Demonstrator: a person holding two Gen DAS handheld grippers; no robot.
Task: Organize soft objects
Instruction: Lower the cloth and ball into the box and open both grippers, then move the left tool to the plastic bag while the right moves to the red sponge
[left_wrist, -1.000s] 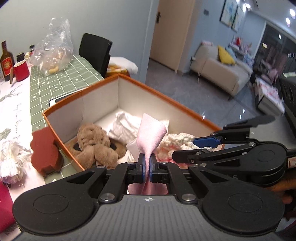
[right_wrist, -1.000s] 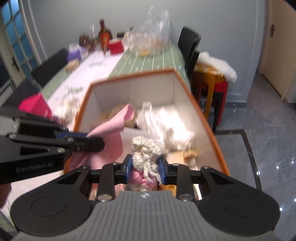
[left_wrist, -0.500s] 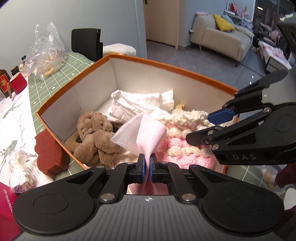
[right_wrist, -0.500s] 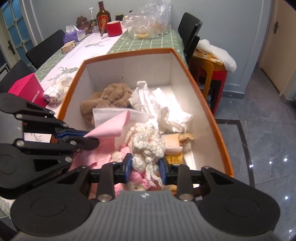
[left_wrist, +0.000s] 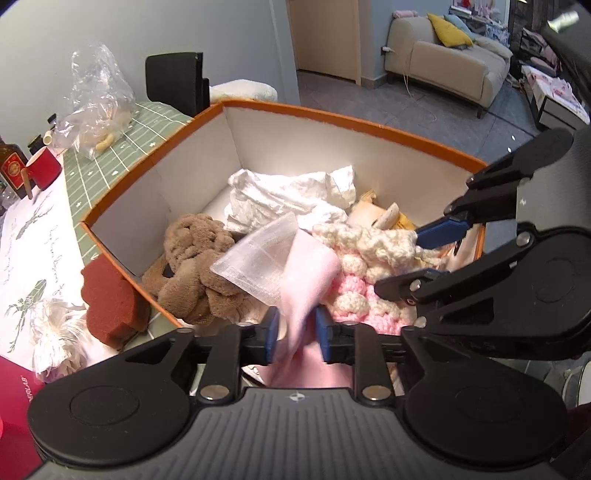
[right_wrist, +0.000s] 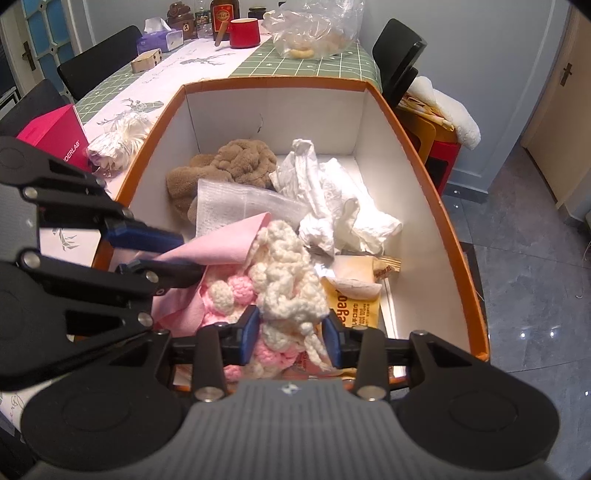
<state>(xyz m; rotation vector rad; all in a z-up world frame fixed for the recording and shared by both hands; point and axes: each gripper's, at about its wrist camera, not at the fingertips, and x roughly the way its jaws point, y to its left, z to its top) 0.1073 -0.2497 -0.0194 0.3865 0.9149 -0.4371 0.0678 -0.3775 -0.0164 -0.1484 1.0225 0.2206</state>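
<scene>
- My left claw (left_wrist: 295, 334) has just been opening; its jaws stand apart, with the pink cloth (left_wrist: 308, 275) loose between them and draped down into the box (left_wrist: 332, 114).
- My right claw (right_wrist: 291, 334) has also just been opening; the knit piece (right_wrist: 284, 280), cream over pink, sits between its blue pads (right_wrist: 249, 334), and I cannot tell whether they still press on it.
- From the right wrist view, the left claw's fingers cross in front of the cloth at the box's near left corner.
- Just beyond the cloth lies a clear plastic bag (right_wrist: 236, 206), partly over the brown plush (right_wrist: 229, 166).
- A crumpled white cloth (right_wrist: 332, 206) fills the middle right of the box, and a yellow packet (right_wrist: 354, 295) lies beside the knit piece, against the right wall.
- Outside the box's left wall, on the table (left_wrist: 26, 236), a dark red sponge (left_wrist: 110, 302) touches the wall; a white tuft (right_wrist: 118, 138) and a pink carton (right_wrist: 59, 138) lie near it.
- Farther along the table stand a red mug (right_wrist: 243, 33), a bottle (right_wrist: 221, 16), a tissue pack (right_wrist: 160, 38) and a plastic bag of food (right_wrist: 314, 29).
- A black chair (right_wrist: 400, 64) stands past the box's far corner.
</scene>
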